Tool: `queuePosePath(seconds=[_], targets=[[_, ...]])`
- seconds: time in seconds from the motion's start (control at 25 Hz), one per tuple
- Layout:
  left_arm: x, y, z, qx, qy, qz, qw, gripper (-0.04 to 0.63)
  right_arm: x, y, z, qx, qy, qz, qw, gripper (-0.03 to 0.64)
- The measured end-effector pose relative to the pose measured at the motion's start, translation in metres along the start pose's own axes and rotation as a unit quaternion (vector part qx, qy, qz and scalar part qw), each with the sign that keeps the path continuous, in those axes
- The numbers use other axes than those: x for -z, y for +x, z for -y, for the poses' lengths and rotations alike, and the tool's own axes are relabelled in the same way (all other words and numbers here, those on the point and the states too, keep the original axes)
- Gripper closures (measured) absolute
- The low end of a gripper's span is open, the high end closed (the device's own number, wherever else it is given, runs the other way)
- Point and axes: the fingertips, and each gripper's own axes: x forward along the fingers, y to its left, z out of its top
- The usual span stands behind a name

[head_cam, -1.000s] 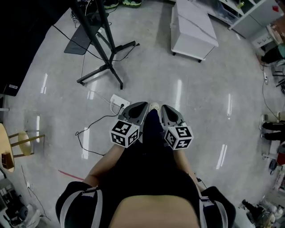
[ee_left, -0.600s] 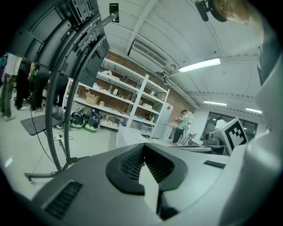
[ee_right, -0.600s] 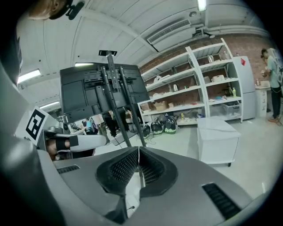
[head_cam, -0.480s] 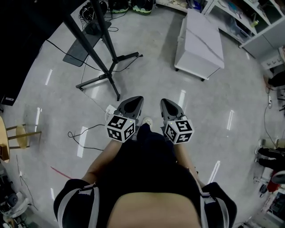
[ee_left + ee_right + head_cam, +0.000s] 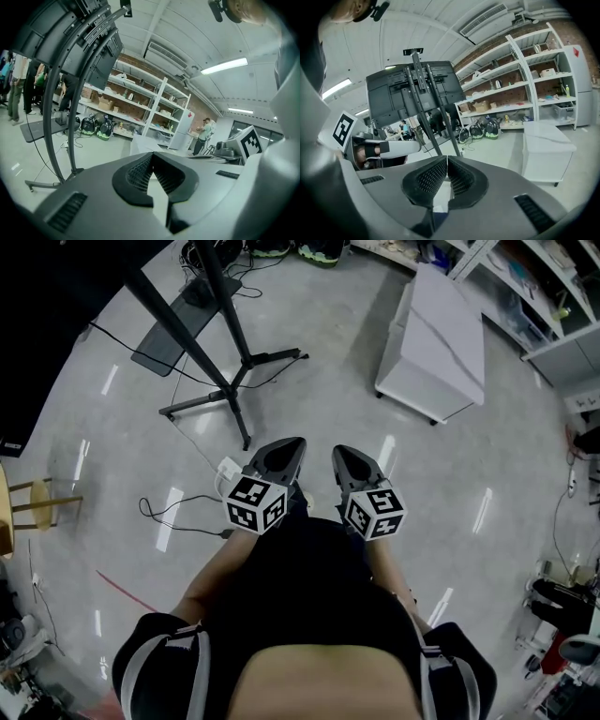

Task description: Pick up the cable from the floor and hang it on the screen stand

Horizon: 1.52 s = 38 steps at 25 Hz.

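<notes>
we hold left gripper (image 5: 289, 446) and right gripper (image 5: 343, 456) with jaws together, empty, cable (image 5: 150, 517) on floor at 9 o'clock, screen stand (image 5: 228, 357) at 11 o'clock

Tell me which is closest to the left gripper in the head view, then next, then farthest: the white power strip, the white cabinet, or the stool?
1. Power strip: on the floor, just left of the left gripper.
2. Cabinet: farther off, up and to the right.
3. Stool: farthest, at the left edge.
</notes>
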Motion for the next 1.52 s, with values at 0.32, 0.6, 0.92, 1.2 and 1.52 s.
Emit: queuePosePath(seconds=[0.32,0.6,0.92,1.2,1.52], targets=[[-0.007,0.026,-0.019,-0.007,-0.004,-0.008,0.9999,0.589,0.000,0.016,0.018,-0.007,0.020,-0.012,1.000,0.594],[-0.012,0.053,-0.038,-0.020,-0.015,-0.013,0.9996,0.589,-0.011,0.037,0.045,-0.008,0.020,-0.015,1.000,0.594],[-0.047,0.109,-0.081,-0.015,-0.018,-0.017,0.9996,0.589,-0.045,0.093,0.081,-0.002,0.026,-0.015,1.000,0.594],[-0.089,0.170,-0.118,0.003,-0.016,-0.024,0.9996,0.589,-0.090,0.144,0.118,0.007,0.026,-0.023,0.999,0.594],[-0.120,0.224,-0.173,0.009,-0.026,-0.029,0.9992,0.589,-0.135,0.221,0.141,-0.029,-0.012,-0.068,0.997,0.594]])
